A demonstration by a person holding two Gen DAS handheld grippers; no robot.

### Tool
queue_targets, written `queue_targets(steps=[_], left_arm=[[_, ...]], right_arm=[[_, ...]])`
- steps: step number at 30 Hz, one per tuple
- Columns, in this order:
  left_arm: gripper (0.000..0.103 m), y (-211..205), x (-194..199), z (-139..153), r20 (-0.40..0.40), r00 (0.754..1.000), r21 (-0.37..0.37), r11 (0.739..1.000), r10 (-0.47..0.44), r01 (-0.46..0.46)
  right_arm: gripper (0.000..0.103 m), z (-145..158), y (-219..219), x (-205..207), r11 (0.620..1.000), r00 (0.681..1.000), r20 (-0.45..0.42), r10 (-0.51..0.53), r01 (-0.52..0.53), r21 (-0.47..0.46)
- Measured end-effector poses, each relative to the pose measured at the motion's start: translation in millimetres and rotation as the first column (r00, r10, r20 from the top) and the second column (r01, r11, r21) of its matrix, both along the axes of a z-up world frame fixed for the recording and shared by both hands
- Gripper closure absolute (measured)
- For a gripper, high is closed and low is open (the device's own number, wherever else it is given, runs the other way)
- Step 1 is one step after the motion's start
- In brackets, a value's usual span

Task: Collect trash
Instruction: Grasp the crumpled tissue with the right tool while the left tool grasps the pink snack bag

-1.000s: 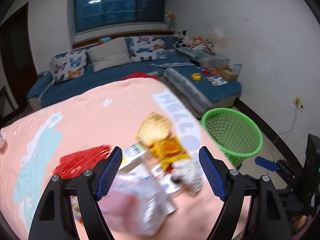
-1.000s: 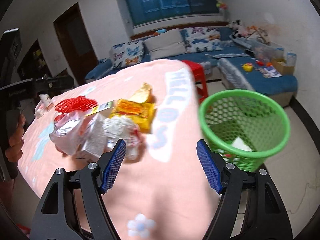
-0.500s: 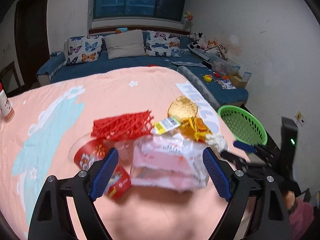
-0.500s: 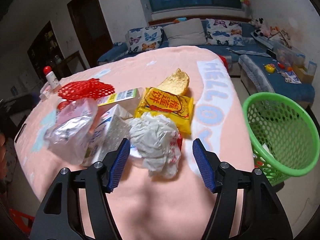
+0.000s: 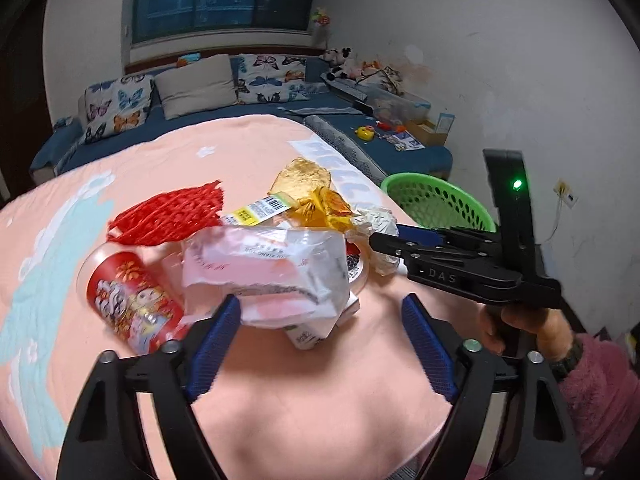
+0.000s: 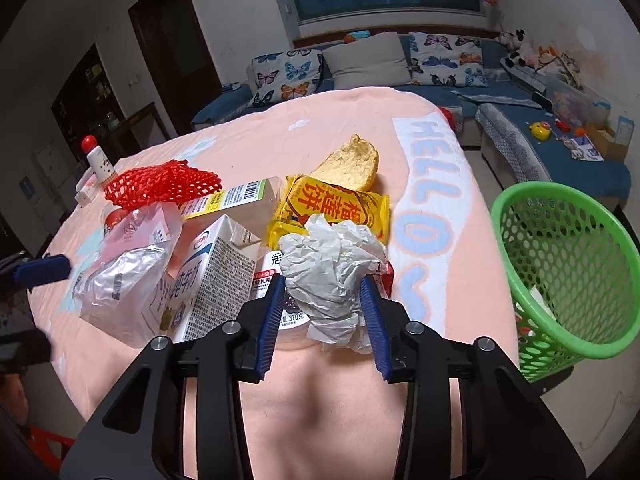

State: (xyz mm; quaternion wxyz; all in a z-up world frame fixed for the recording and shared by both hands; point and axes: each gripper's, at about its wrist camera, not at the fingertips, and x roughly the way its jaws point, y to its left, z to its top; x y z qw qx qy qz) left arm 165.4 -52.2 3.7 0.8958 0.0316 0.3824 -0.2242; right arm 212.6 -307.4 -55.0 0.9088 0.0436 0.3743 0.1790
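A pile of trash lies on the pink tablecloth (image 6: 340, 136). My right gripper (image 6: 325, 318) has its jaws closed in on both sides of a crumpled white tissue (image 6: 334, 264), which also shows in the left wrist view (image 5: 376, 218). Around it lie a milk carton (image 6: 212, 276), a yellow snack packet (image 6: 332, 208), a silvery plastic bag (image 6: 120, 276) and red foam netting (image 6: 164, 182). My left gripper (image 5: 320, 346) is open just in front of the crinkled plastic bag (image 5: 272, 268), beside a red cup (image 5: 132, 300). A green mesh bin (image 6: 568, 268) stands right of the table.
A piece of bread (image 6: 352, 162) and a labelled box (image 6: 236, 198) lie behind the pile. A small white bottle with a red cap (image 6: 96, 160) stands at the table's far left. A blue sofa (image 6: 400, 68) with cushions lines the back wall.
My right gripper has moved in over the tissue and its jaws have narrowed around it. My left gripper has come closer to the plastic bag.
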Motion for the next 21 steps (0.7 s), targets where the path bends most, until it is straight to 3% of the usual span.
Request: queue_targets(steps=[6, 13, 17, 21], left_arm=[[0.033, -11, 13, -8, 0.024, 0.999, 0.061, 0.997, 0.047, -0.048], [0.047, -16, 28, -20, 0.011, 0.997, 0.079, 0.994, 0.079, -0.079], [0.066, -19, 29, -22, 0.019, 0.997, 0.085, 0.993, 0.079, -0.081], [0.074, -19, 26, -21, 0.02, 0.997, 0.072, 0.994, 0.08, -0.081]], right_arm=[[0.065, 4, -7, -8, 1.0, 1.0, 0.007, -0.006, 0.005, 0.023], [0.068, 11, -14, -15, 0.999, 1.0, 0.017, -0.01, 0.009, 0.048], [0.068, 11, -17, -17, 0.998, 1.0, 0.017, -0.016, 0.015, 0.056], [0.069, 11, -18, -19, 0.998, 1.0, 0.023, -0.02, 0.019, 0.068]])
